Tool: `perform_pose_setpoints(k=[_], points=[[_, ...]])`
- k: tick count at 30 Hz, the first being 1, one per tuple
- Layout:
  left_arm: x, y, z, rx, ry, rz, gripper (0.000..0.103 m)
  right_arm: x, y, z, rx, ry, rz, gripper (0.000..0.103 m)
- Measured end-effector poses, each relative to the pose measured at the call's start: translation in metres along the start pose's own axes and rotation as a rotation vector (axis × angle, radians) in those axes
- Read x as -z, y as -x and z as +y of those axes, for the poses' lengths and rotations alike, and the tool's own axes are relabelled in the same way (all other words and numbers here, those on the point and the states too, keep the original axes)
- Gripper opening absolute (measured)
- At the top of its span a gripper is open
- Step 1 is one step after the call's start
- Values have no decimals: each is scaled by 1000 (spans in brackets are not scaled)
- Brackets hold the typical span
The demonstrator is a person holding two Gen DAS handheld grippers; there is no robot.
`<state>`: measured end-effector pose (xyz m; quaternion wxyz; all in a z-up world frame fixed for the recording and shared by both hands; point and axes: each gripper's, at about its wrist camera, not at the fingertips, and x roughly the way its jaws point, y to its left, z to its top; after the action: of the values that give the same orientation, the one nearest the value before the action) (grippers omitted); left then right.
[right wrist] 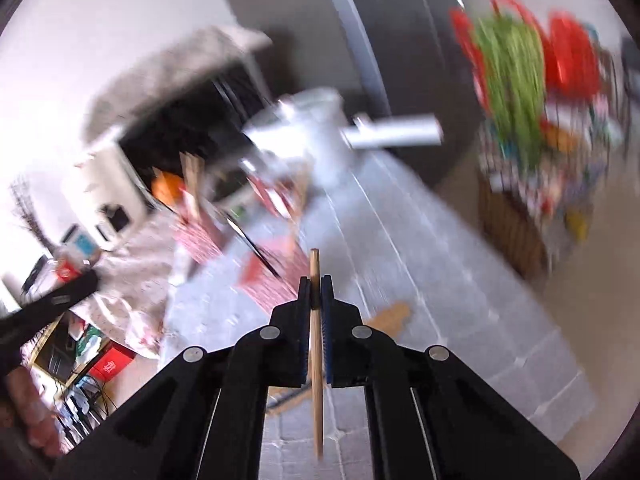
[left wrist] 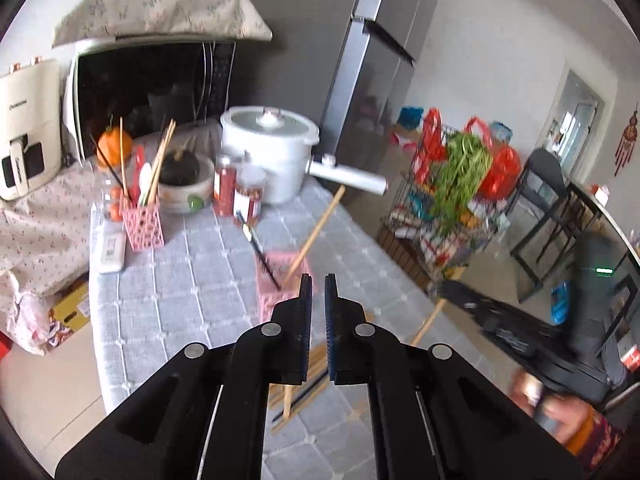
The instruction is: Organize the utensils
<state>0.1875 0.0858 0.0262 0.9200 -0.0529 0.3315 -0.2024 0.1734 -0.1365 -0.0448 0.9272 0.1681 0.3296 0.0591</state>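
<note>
My left gripper (left wrist: 318,280) is nearly shut and empty, above the grey quilted table (left wrist: 180,300). Just beyond it stands a pink perforated holder (left wrist: 276,276) with a black chopstick (left wrist: 258,250) and a wooden chopstick (left wrist: 316,236) leaning in it. Loose chopsticks (left wrist: 300,396) lie on the table under the gripper. A second pink holder (left wrist: 143,226) at the far left holds several utensils. My right gripper (right wrist: 316,280) is shut on a wooden chopstick (right wrist: 317,360), held upright above the table near the pink holder (right wrist: 276,276). The right wrist view is motion-blurred.
A white pot (left wrist: 272,152) with a long handle, two red jars (left wrist: 240,192), a bowl (left wrist: 186,188) and a remote (left wrist: 112,248) sit at the table's far end. A microwave (left wrist: 152,88) and fridge (left wrist: 360,60) stand behind. A rack with vegetables (left wrist: 452,200) stands right.
</note>
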Motion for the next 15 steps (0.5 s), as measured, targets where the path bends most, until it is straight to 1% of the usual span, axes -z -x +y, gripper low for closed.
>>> perform_pose_setpoints(k=[2,4,7,9,10,11,12,13,14,15], points=[[-9,1,-7,-18,2,-27,6,-14,22,15,-19,47,-59,5],[-18,2,-13,-24,-1,-40,5,-28,38,24,-27,78,-87,5],[-26,1,-16,-40,-4,-12,6,-45,48,30,-22,94,-100,5],[-25,-10,-8,-49,8,53,7,-50,54,26,-26,92,-97,5],[-22,-20,-1,-62,23,93,16,-52,55,23,-28,92,-89,5],[-16,-37,9,-89,51,160,27,-53,55,18,-27,87,-81,5],[-9,-57,22,-115,86,223,42,-51,54,13,-27,73,-71,5],[-2,-71,30,-132,108,258,45,-50,50,7,-27,60,-60,5],[7,-92,43,-153,132,305,46,-49,46,2,-28,46,-47,5],[13,-106,53,-171,151,344,50,-48,39,-6,-29,25,-28,5]])
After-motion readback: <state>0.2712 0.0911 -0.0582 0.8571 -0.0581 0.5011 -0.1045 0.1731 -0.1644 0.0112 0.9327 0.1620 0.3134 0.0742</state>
